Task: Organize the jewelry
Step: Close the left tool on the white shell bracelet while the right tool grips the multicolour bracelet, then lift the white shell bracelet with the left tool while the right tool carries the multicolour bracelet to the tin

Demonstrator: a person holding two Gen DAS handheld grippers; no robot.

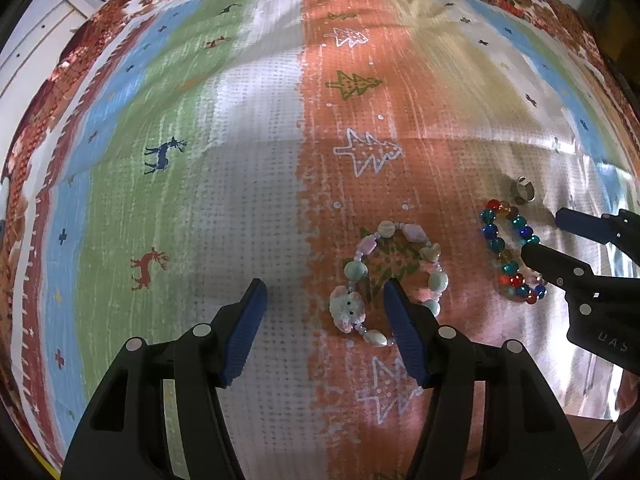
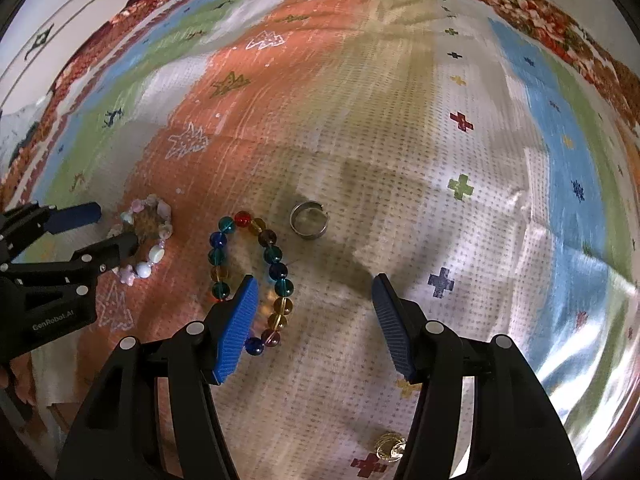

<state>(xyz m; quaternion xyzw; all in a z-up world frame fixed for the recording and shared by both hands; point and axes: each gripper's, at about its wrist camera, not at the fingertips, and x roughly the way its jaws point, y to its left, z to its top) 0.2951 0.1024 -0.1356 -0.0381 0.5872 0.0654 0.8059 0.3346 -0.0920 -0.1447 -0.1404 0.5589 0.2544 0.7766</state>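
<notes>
A pastel bead bracelet (image 1: pixel 386 228) with a small white bear charm (image 1: pixel 346 308) lies on the patterned cloth. My left gripper (image 1: pixel 326 286) hovers over it, open, its right finger inside the loop and the charm side between the fingers. A bracelet of coloured glass beads (image 2: pixel 242 219) lies to the right. My right gripper (image 2: pixel 315 280) stands open above it, its left finger over the loop and the right strand between the fingers. Each gripper shows in the other's view: the right gripper (image 1: pixel 543 232) and the left gripper (image 2: pixel 116 225). A silver ring (image 2: pixel 309 220) lies just beyond the glass beads.
The cloth (image 2: pixel 400 160) has orange, green, blue and white stripes with trees, deer and crosses, and lies in slight folds. A small gold piece of jewelry (image 2: pixel 390 448) rests near my right gripper's base. The silver ring (image 1: pixel 522 191) also shows in the left wrist view.
</notes>
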